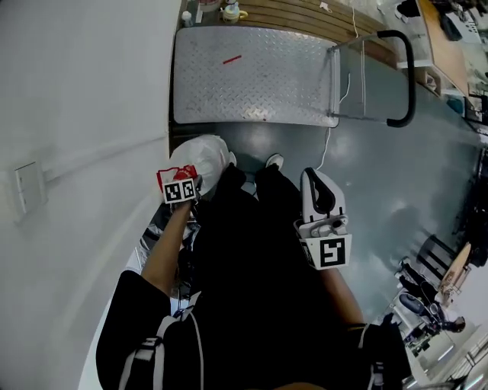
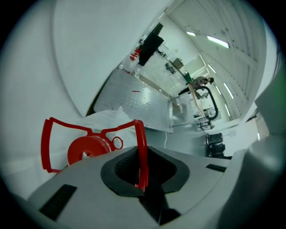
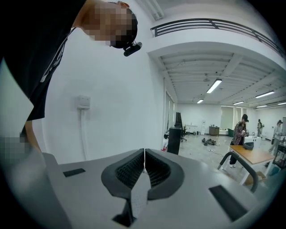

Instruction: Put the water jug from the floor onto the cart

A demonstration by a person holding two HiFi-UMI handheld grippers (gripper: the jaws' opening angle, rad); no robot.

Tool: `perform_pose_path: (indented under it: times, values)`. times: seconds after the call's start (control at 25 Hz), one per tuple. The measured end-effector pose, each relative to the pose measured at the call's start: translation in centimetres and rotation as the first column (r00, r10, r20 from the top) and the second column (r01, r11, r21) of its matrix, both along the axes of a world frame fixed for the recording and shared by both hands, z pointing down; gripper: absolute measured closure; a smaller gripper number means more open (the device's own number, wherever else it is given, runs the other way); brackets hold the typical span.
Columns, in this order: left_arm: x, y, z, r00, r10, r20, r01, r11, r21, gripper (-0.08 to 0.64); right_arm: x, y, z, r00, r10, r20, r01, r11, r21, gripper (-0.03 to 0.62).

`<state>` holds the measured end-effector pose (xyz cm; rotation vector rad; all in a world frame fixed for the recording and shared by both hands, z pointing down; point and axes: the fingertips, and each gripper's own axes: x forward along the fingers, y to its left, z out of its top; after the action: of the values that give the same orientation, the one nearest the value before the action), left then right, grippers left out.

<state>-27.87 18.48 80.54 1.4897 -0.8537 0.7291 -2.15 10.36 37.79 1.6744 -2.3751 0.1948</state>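
The water jug [image 1: 206,156] is a pale translucent bottle with a red cap [image 2: 89,150] and a red carrying handle [image 2: 139,134]. It hangs off the floor beside the white wall, just short of the cart. My left gripper [image 2: 142,159] is shut on one bar of that handle, and the jug's body shows beyond the jaws. My right gripper [image 1: 320,194] is held up over the grey floor, clear of the jug. Its jaws are shut with nothing between them [image 3: 144,163]. The cart's steel checker-plate deck [image 1: 252,76] lies ahead, with its black push handle [image 1: 404,76] on the right.
A white wall [image 1: 76,114] with a socket box [image 1: 27,187] runs along the left. A short red item [image 1: 232,59] lies on the deck. Small containers [image 1: 229,11] stand behind the cart on wooden boards. A white cable [image 1: 335,122] trails on the floor. Desks, chairs and a standing person [image 3: 241,129] are farther off.
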Motion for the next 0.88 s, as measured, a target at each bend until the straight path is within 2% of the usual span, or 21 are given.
perform_pose_path:
  times: [0.12, 0.28, 0.44, 0.68, 0.88]
  values:
    - [2.1, -2.1, -2.8, 0.997, 0.067, -0.046, -0.065, 0.997, 0.041, 0.502, 1.1, -0.4, -0.6, 0.999, 0.044, 0.024, -0.044, 0.999, 0.018, 0.572]
    - [3.8, -6.1, -5.5, 0.994, 0.106, -0.026, -0.103, 0.988, 0.114, 0.502, 2.2, -1.2, -1.5, 0.997, 0.040, 0.068, -0.045, 0.997, 0.064, 0.572]
    - [6.0, -10.2, -7.5, 0.992, 0.124, -0.019, -0.120, 0.981, 0.155, 0.502, 4.8, -2.5, -1.2, 0.994, 0.053, 0.100, -0.060, 0.996, 0.067, 0.572]
    - [9.4, -17.3, -9.7, 0.995, 0.092, 0.027, -0.095, 0.972, 0.214, 0.502, 8.6, -7.5, -0.8, 0.986, 0.031, 0.166, -0.045, 0.996, 0.083, 0.572]
    - [13.7, -23.8, -11.4, 0.997, 0.054, 0.054, -0.065, 0.976, 0.209, 0.502, 12.6, -12.2, -0.6, 0.981, 0.001, 0.194, -0.012, 0.998, 0.054, 0.572]
